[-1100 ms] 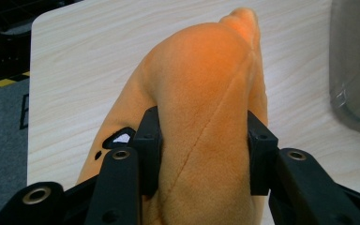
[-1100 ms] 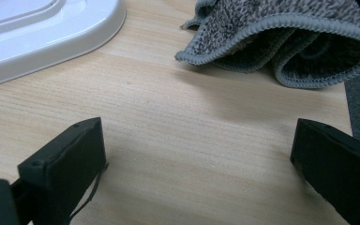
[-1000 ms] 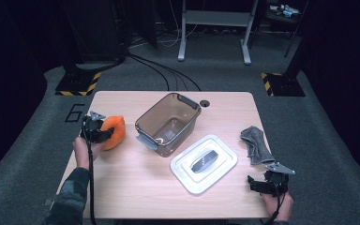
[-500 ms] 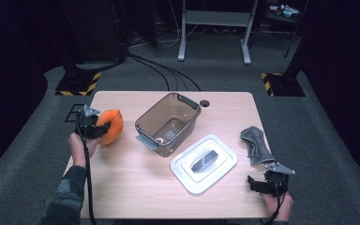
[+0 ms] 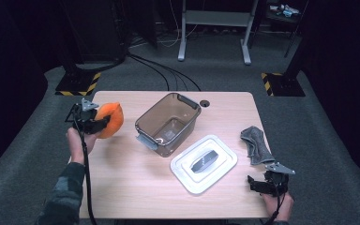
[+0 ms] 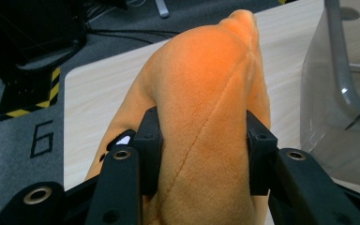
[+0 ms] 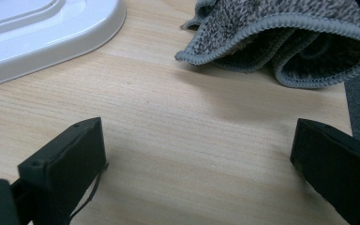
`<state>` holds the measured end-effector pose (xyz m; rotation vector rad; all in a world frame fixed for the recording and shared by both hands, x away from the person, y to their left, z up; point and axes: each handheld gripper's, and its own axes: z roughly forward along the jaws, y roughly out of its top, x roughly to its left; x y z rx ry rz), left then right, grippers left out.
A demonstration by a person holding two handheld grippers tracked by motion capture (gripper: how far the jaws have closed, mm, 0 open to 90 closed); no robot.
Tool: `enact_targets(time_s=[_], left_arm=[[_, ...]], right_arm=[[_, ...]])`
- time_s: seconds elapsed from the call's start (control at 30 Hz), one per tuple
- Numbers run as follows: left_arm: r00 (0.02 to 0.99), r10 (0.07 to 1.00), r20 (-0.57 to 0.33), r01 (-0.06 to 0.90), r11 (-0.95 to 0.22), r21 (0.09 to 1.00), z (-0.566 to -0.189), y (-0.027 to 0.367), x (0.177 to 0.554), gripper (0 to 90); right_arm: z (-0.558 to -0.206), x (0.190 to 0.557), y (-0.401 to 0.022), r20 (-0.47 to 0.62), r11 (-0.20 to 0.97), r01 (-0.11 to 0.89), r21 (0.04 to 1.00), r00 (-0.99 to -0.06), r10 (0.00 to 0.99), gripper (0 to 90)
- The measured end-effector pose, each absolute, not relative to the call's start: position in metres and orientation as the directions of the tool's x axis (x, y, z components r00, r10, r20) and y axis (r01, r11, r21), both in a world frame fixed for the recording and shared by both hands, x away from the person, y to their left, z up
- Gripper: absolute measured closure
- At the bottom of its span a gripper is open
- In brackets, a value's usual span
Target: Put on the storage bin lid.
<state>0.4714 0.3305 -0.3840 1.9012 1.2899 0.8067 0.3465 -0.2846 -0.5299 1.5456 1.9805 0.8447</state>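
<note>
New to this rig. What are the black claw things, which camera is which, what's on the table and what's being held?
No robot arm here: a person holds a two-jaw black gripper in each hand. One picture comes from a fixed camera above the person's side of the wooden table; the other two come from cameras riding on each gripper, looking along its jaws.

The left gripper is clamped on a soft orange plush toy, with a pad pressed into each side of it. The right gripper rests open near the table's corner, nothing between its jaws.

On the table lie a clear brown-tinted plastic tub with no lid on, its white rectangular lid beside it, and a crumpled grey cloth.
</note>
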Motion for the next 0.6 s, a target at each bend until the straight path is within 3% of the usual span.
enact_targets(time_s=[0.6], left_arm=[[0.336,0.932,0.136,0.47,-0.291,0.833,-0.35,0.318,0.473,59.1]], right_arm=[[-0.53,0.347,-0.284,-0.001,0.166,0.67,0.724,-0.239,0.971,2.9]])
